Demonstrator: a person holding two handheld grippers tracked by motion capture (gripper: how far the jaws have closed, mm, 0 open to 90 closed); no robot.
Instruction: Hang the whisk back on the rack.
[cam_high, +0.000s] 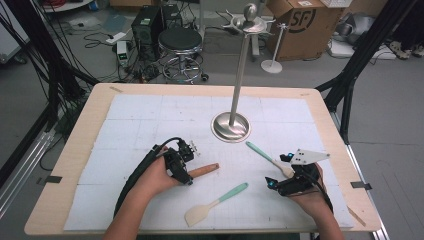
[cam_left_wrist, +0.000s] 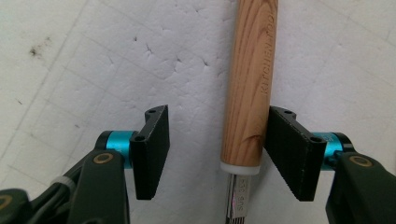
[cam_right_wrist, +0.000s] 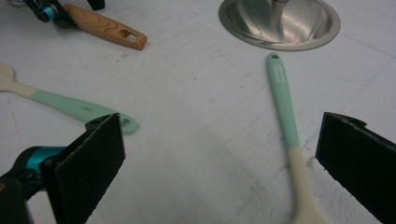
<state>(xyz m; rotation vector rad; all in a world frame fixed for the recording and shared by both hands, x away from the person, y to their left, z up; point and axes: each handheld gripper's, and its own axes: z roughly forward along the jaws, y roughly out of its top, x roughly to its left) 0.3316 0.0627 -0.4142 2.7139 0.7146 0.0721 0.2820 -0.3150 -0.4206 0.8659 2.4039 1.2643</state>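
Left tongs (cam_left_wrist: 212, 154) parted, straddling wooden handle (cam_left_wrist: 247, 88) off-centre, one pad touching; closing may roll it. Right tongs (cam_right_wrist: 219, 163) released, idle

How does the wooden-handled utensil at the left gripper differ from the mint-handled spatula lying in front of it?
The wooden-handled utensil has a brown grained handle joined to metal; the mint-handled spatula has a pale green handle and a cream blade. The wooden handle lies between the open jaws of the left gripper, against one of them; the spatula lies apart from both grippers. Both lie flat on the white mat, and each handle has a hanging hole.
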